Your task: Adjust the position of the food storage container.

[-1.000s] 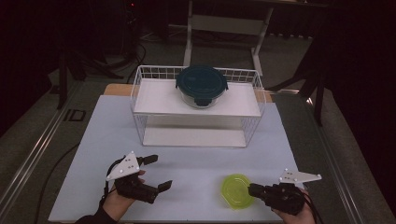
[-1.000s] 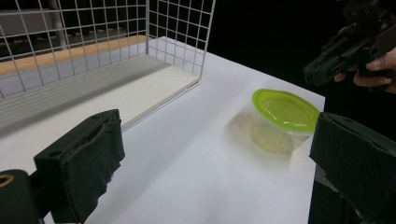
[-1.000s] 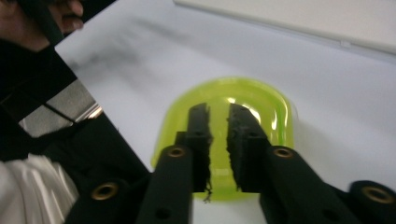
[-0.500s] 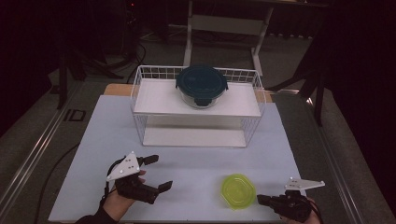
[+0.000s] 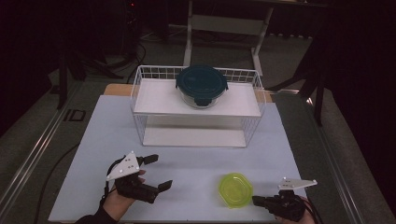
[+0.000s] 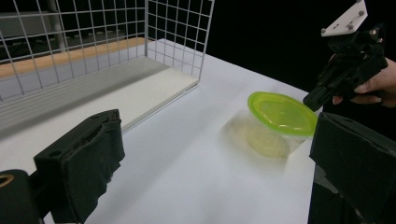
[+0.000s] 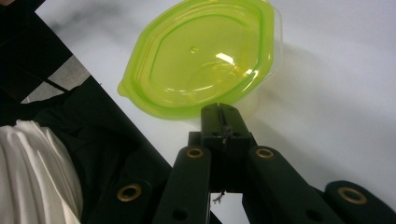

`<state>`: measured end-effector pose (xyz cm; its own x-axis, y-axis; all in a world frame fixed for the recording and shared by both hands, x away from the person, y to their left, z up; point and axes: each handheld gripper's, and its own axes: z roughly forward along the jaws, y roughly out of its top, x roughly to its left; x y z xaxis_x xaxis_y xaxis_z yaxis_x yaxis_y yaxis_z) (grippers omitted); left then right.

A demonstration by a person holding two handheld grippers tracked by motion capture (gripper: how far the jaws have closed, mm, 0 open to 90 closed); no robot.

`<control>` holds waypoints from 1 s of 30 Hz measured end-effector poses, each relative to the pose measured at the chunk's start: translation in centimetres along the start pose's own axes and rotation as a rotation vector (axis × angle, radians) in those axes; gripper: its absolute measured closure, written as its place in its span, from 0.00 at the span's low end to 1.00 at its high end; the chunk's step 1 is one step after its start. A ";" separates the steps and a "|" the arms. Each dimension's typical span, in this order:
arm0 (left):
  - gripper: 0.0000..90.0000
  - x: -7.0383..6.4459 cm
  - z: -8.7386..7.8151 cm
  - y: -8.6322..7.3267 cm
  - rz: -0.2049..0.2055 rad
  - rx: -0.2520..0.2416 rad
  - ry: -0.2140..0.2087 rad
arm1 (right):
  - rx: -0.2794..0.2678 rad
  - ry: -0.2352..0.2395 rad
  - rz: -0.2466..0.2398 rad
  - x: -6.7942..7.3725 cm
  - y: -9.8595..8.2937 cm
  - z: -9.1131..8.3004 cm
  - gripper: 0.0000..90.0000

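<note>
Resting near the table's front edge, the clear plastic tub with lime-green lid (image 5: 236,189) has open surface around it. We hold our right gripper (image 5: 258,201) pressed together, now withdrawn beside it; left gripper (image 5: 156,171) spread.

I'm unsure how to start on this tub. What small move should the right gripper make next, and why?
Probably open the right gripper: its jaws are shut, tips just short of the green-lidded tub, so it cannot take the rim. The left gripper is open, farther off.
</note>
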<state>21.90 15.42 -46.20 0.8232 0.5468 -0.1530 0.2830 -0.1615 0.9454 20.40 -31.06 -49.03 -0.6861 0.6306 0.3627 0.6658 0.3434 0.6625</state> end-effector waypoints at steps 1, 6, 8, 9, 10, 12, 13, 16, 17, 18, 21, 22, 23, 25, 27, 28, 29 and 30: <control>0.03 0.0 0.0 0.0 0.000 -0.001 0.000 | 0.001 0.003 -0.003 0.0 0.1 0.2 1.00; 0.03 0.0 0.0 0.0 -0.001 0.001 0.000 | 0.016 0.014 -0.018 0.4 0.9 1.1 1.00; 0.03 0.1 0.0 0.0 0.000 0.002 -0.001 | 0.019 0.016 -0.023 0.5 1.1 1.3 1.00; 0.03 0.1 0.1 -0.1 -0.003 0.001 -0.003 | 0.023 0.020 -0.030 0.5 1.3 1.5 1.00; 0.03 0.0 0.1 -0.1 -0.004 0.002 -0.003 | 0.030 0.020 -0.040 0.7 1.7 1.9 1.00; 0.03 0.0 0.1 -0.1 0.000 0.006 -0.005 | 0.035 0.026 -0.043 0.8 2.1 2.4 1.00; 0.03 0.0 0.1 -0.1 0.000 0.006 -0.005 | 0.037 0.028 -0.048 0.9 2.3 2.6 1.00; 0.03 0.0 0.1 -0.1 0.002 0.003 -0.004 | 0.039 0.041 -0.057 1.1 2.7 3.0 1.00; 0.03 -0.1 0.1 -0.1 0.002 0.004 -0.004 | 0.038 0.042 -0.059 1.1 2.7 3.0 1.00; 0.03 0.0 0.1 -0.1 0.004 0.003 -0.004 | 0.036 0.041 -0.058 1.1 2.6 3.0 1.00; 0.03 0.0 0.0 -0.1 0.004 -0.001 0.001 | 0.033 0.038 -0.047 0.9 2.3 2.8 1.00; 0.03 0.1 -0.1 0.0 0.003 -0.004 0.002 | 0.033 0.031 -0.030 0.5 2.0 2.6 1.00; 0.03 0.1 -0.1 0.0 0.002 -0.009 0.004 | 0.034 0.026 -0.024 0.4 1.8 2.6 1.00; 0.03 0.1 -0.1 0.1 0.003 -0.012 0.005 | 0.038 0.026 -0.015 0.1 1.7 2.8 1.00; 0.03 0.0 -0.2 0.1 0.004 -0.012 0.006 | 0.042 0.034 -0.011 0.1 1.6 2.9 1.00; 0.03 0.0 -0.2 0.1 0.005 -0.013 0.006 | 0.056 0.047 -0.008 0.1 1.5 3.5 1.00; 0.03 0.0 -0.2 0.1 0.005 -0.012 0.007 | 0.071 0.045 -0.012 0.1 1.5 3.9 1.00; 0.03 0.0 -0.1 0.1 0.006 -0.011 0.006 | 0.080 0.047 -0.010 0.1 1.5 4.2 1.00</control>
<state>21.84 15.53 -46.10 0.8218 0.5510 -0.1452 0.2721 -0.1556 0.9496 22.57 -27.55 -50.78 -0.7049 0.5941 0.3875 0.6786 0.4058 0.6123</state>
